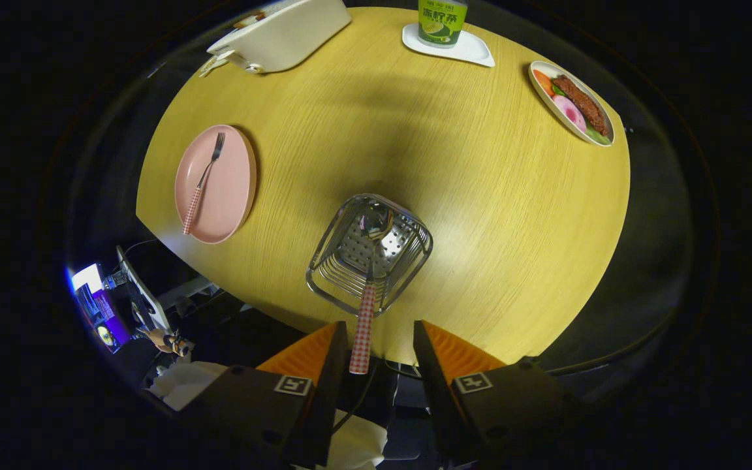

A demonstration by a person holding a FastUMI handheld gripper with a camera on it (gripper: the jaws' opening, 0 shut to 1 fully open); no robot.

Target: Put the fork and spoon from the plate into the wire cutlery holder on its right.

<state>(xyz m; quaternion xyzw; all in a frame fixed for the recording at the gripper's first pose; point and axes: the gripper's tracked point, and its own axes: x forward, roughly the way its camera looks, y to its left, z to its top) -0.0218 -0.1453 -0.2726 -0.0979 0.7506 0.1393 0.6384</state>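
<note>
Gripper view: the spoon [364,307] stands in the wire cutlery holder [369,251] near the table's [480,215] near edge, its checked handle rising between the fingers [314,356], which are spread wide and grip nothing. The fork [201,183] lies on the pink plate [229,196] at the left edge. Spoon step looks finished; next comes reaching left for the fork handle.

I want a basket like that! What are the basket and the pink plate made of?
The basket looks like shiny metal wire, glinting silver. The pink plate looks like matte plastic or ceramic: smooth, no gloss; hard to tell which. The open claw hangs above the basket.
</note>
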